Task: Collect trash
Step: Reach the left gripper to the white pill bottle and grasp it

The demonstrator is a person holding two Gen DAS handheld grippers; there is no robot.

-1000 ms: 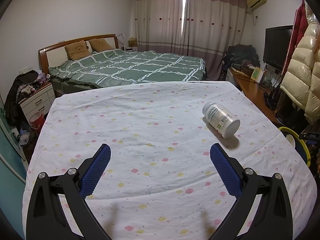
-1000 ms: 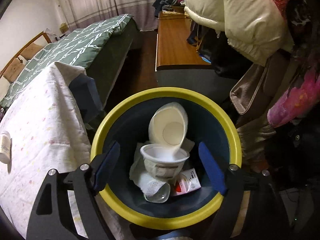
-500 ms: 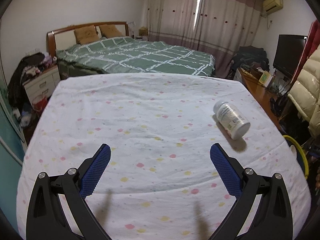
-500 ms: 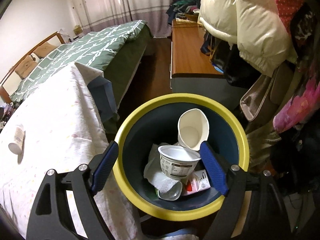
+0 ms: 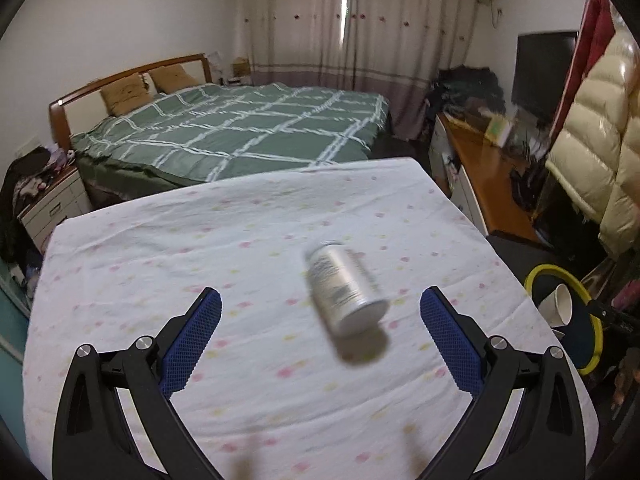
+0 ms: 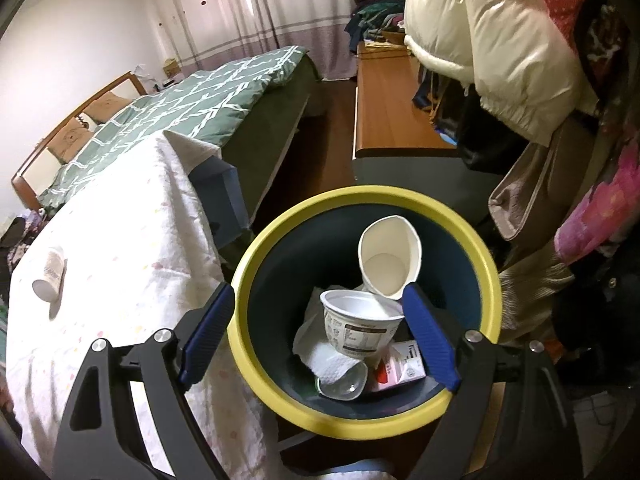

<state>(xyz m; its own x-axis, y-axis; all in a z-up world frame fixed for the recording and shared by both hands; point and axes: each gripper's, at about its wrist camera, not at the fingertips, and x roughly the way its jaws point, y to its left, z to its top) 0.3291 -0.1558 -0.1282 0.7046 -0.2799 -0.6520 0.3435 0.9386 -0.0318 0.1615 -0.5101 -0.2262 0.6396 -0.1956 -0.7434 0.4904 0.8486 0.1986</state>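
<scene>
Bottle (image 5: 343, 289) label blurred, print unreadable

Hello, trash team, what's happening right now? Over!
Left gripper open, empty, lined up on white bottle lying on flowered sheet. Right gripper open, empty, above yellow-rimmed bin. Nothing blocking the bottle.

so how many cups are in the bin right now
3: a paper cup leaning on the bin's far wall, a yogurt cup in the middle, a clear cup on its side nearest the camera. Others may be buried.
</scene>
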